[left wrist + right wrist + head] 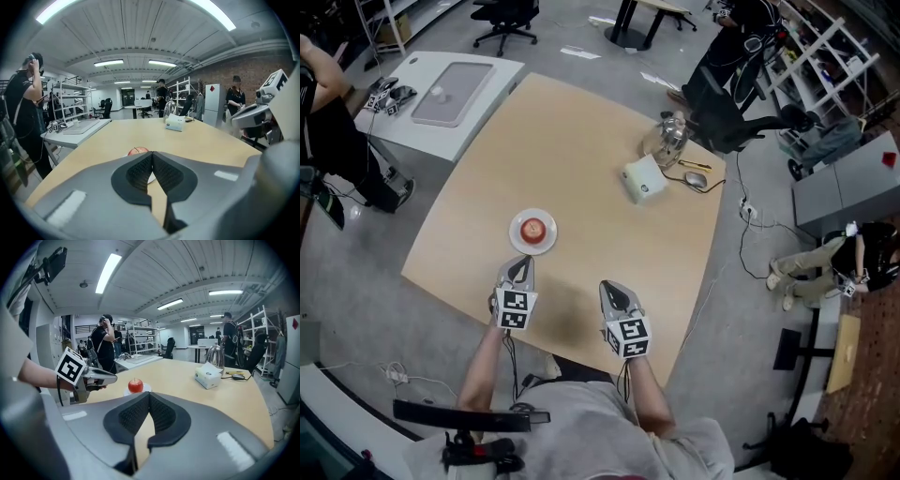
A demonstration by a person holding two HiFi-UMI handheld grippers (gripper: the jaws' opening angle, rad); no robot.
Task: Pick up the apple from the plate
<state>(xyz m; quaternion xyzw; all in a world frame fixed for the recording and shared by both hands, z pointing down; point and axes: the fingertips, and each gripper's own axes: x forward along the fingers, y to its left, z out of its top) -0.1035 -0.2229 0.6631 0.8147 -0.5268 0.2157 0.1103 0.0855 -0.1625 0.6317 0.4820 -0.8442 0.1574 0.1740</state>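
A red apple [532, 228] sits on a small white plate [547, 243] on the wooden table, near its front edge. My left gripper [522, 264] hovers just short of the plate, jaws shut and empty; in its own view the apple [138, 151] peeks over the closed tips [152, 154]. My right gripper [613, 289] hangs to the right of it, nearer the table's front edge, also shut with nothing held. From the right gripper view the apple [135, 386] stands on its plate [146, 389] beyond the tips [149, 394], with the left gripper [110, 376] close beside it.
A white tissue box [644, 178], a glass kettle [667, 137] and a mouse [696, 178] lie at the table's far right corner. A white side table [441, 103] with a tray stands at the left. People stand around, one at the left [23, 103].
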